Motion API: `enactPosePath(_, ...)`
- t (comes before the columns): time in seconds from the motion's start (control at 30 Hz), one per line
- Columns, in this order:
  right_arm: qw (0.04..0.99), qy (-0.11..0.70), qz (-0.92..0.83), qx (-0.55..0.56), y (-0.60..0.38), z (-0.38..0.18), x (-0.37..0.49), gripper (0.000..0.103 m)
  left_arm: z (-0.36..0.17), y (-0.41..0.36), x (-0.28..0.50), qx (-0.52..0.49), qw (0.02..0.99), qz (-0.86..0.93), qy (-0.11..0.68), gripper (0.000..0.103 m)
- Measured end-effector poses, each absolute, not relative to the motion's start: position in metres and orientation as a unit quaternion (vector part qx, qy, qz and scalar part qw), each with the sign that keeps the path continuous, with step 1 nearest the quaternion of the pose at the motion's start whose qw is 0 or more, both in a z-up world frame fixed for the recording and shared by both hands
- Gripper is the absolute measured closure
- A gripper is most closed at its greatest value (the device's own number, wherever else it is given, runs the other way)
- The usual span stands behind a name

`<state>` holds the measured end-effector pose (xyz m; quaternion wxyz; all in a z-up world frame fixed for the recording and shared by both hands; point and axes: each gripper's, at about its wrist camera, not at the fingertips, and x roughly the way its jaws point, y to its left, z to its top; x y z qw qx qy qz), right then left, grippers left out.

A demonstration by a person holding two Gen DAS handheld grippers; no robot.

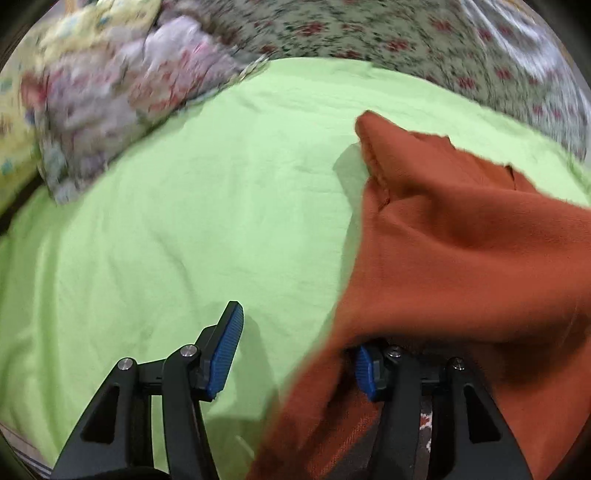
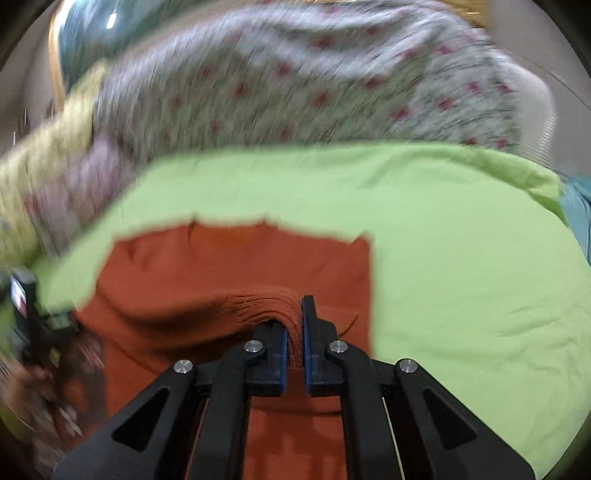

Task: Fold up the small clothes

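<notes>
A rust-orange garment [image 1: 461,240] lies on a light green sheet [image 1: 184,203] and fills the right half of the left wrist view. My left gripper [image 1: 295,332] stands open just above the sheet. Its left pad [image 1: 225,350] is bare, and a hanging edge of the orange cloth drapes over its right finger and hides most of it. In the right wrist view the orange garment [image 2: 221,266] spreads ahead, and my right gripper [image 2: 293,317] is shut on a raised fold of its ribbed hem. The pinched cloth is lifted off the sheet [image 2: 461,258].
Floral bedding [image 1: 369,33] runs along the far side of the green sheet. A crumpled pile of pale patterned clothes [image 1: 110,92] sits at the far left. At the left edge of the right wrist view, a hand [image 2: 33,380] holds a black device, blurred.
</notes>
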<state>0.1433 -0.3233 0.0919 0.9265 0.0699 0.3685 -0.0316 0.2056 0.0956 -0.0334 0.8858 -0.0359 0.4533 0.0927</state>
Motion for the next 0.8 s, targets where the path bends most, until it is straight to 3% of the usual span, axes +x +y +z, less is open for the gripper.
enactPosePath(0.2, 0.879, 0.461, -0.026, 0.118, -0.36, 0.041, 0.15, 0.096, -0.04, 0.107, 0.202, -0.068, 0.884, 0.085, 0.454, 0.047)
enactPosePath(0.33, 0.875, 0.471, -0.027, 0.107, -0.358, 0.017, 0.142, 0.096, -0.039, 0.118, 0.203, -0.105, 0.882, 0.076, 0.452, 0.047)
enactPosePath(0.4, 0.878, 0.468, -0.036, 0.095, -0.355, 0.015, 0.137, 0.082, -0.038, 0.122, 0.201, -0.12, 0.882, 0.07, 0.45, 0.047)
enactPosePath(0.47, 0.871, 0.484, -0.055, 0.071, -0.353, 0.014, 0.135, 0.048, -0.04, 0.131, 0.198, -0.147, 0.881, 0.058, 0.446, 0.047)
enactPosePath(0.5, 0.868, 0.488, -0.065, 0.062, -0.352, 0.014, 0.134, 0.044, -0.041, 0.137, 0.197, -0.168, 0.878, 0.051, 0.445, 0.047)
enactPosePath(0.63, 0.87, 0.481, -0.074, 0.076, -0.359, 0.023, 0.113, 0.042, -0.042, 0.146, 0.194, -0.206, 0.874, 0.032, 0.438, 0.046)
enactPosePath(0.8, 0.898, 0.42, -0.035, 0.127, -0.338, 0.056, 0.113, 0.041, -0.039, 0.13, 0.19, -0.161, 0.883, 0.048, 0.437, 0.048)
